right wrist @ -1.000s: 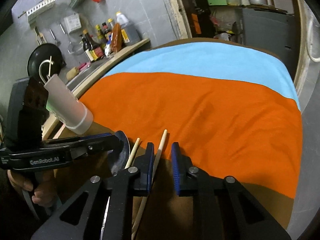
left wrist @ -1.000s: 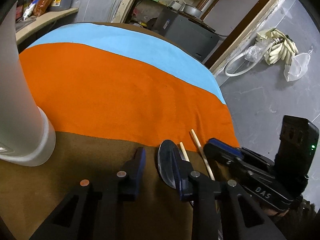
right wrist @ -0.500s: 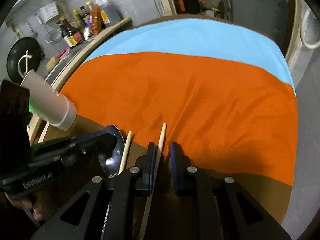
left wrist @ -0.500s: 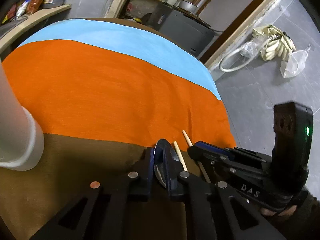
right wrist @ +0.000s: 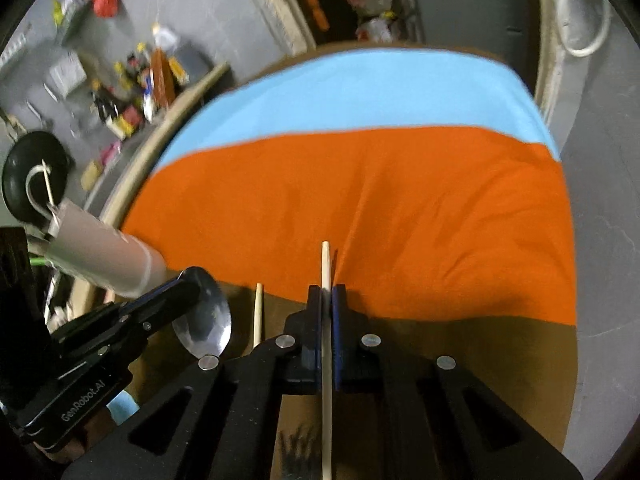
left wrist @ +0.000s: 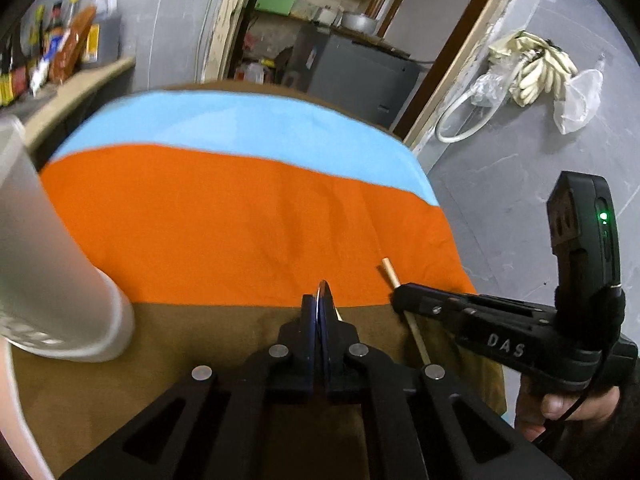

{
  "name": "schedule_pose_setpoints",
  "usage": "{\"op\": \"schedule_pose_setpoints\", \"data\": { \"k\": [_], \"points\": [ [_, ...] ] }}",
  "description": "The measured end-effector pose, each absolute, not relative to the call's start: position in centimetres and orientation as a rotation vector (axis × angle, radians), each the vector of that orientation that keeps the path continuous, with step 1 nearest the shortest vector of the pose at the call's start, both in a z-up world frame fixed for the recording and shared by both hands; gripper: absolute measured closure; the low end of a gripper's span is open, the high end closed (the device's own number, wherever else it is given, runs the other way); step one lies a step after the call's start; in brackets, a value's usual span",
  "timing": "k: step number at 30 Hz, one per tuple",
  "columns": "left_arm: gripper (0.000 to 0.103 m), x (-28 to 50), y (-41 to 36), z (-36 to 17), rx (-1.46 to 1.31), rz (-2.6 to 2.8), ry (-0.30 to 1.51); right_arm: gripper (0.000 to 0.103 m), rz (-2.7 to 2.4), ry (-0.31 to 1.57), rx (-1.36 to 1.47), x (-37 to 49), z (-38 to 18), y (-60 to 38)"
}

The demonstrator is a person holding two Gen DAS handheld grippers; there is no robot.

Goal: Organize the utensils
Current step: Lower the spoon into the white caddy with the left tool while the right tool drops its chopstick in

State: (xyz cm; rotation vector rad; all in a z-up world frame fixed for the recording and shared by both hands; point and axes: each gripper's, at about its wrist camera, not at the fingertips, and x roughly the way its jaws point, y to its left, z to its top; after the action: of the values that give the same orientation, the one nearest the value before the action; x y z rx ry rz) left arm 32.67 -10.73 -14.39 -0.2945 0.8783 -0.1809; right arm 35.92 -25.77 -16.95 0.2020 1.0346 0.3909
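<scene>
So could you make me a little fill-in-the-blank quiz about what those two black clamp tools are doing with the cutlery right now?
1. The left gripper is shut on a shiny metal ____.
2. The right gripper is shut on one pale wooden ____.
3. The second wooden stick lies on the ____ band of the striped cloth.
4. The white cylindrical holder stands on the cloth's ____ side.

Missing words: spoon; chopstick; brown; left

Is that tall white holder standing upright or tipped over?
Upright. The white holder stands on its base on the cloth, beside the spoon, mouth upward.
</scene>
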Motion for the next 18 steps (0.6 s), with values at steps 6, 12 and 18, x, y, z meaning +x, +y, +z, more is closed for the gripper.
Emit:
{"op": "schedule_pose_setpoints", "data": {
  "k": [6,12,18],
  "points": [
    [0.101,29.9,-10.2,-10.6,-0.219,-0.182,0.746,0.1,0.332,0.857,0.209,32.5,-13.4,-26.5],
    [0.101,28.1,-8.9,-6.8,-0.171,-0.204,0.649,0.1,0.247,0.716,0.235,30.4,-9.6,-26.5],
    [0.101,26.8,-6.9,-3.0,-0.16,-0.243,0.585,0.1,0.198,0.56,0.255,28.5,-4.8,-25.2]
  ]
}}
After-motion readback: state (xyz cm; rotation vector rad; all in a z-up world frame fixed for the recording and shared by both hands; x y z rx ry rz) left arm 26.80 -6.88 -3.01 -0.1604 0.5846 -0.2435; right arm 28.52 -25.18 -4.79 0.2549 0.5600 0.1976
